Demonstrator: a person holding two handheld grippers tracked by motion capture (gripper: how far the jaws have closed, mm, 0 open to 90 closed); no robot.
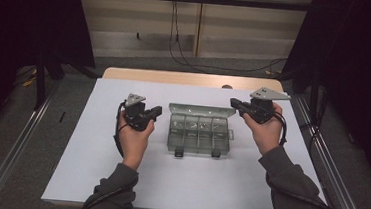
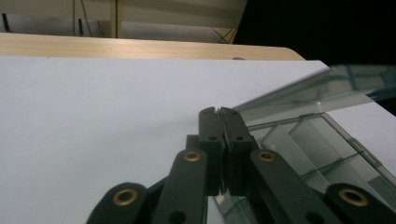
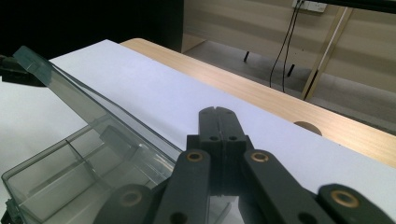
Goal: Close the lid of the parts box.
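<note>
A lab recording booth: black curtains point(image 1: 25, 16) at both sides, metal rails point(image 1: 14, 151) along the floor, cables point(image 1: 178, 39) at top centre.

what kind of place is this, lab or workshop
Probably a lab recording station: a table under a white sheet, dark curtains at both sides, floor rails, and a clear compartment box staged at the centre.

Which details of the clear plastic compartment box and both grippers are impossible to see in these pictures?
- Clear plastic compartment box, high view: small contents too tiny to identify.
- Same box, left gripper view: near corner hidden behind the shut left gripper.
- Same box, right gripper view: bottom edge cuts off its front; right gripper covers part.
</note>
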